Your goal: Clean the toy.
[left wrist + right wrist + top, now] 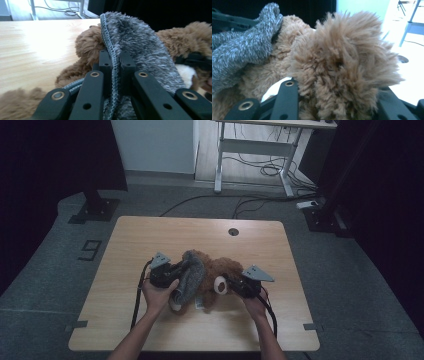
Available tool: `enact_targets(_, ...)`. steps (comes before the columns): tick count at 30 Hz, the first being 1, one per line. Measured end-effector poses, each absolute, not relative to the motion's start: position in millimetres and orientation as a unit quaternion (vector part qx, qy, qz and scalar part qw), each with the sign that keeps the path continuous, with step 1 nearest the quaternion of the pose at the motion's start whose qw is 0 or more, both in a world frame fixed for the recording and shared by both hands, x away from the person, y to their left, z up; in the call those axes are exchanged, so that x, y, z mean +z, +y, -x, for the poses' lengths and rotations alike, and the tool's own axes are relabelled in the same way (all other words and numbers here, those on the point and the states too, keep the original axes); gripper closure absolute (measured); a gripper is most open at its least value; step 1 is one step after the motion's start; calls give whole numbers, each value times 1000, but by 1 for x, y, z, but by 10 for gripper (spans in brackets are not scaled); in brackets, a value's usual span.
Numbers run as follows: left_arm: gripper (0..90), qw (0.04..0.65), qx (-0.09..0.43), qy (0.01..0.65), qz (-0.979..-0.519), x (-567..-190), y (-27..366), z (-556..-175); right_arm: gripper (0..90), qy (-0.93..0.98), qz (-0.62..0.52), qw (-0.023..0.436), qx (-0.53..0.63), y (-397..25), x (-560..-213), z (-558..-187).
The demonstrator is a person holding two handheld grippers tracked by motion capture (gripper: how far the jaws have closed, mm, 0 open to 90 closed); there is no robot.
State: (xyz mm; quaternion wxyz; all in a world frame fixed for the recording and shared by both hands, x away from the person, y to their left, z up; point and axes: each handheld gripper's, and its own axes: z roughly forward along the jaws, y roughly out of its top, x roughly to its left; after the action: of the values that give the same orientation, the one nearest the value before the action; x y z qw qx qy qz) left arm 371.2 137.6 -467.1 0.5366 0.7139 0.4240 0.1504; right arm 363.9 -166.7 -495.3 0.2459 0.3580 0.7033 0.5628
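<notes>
A brown teddy bear lies in the middle of the wooden table, partly covered by a grey fuzzy knitted garment. My left gripper sits at the bear's left and is shut on the garment's ribbed edge, which runs up between the jaws. My right gripper is at the bear's right, by its white muzzle, shut on a tuft of the bear's brown fur. The grey garment drapes over the bear in the right gripper view.
A round cable hole is in the table's far edge. Beyond the table stand a white desk frame with cables on the floor and a dark stand base at left. Bare table surface lies around the bear.
</notes>
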Motion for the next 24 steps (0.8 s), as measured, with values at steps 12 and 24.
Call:
enact_targets(12, 822, 561, 120, 347, -742, -434, 72, -353, 559, 716, -332, 241, 565, -192, -525, -337)
enact_targets(24, 820, 498, 122, 350, -784, -458, 10, -375, 544, 722, -314, 251, 563, -196, -530, -327)
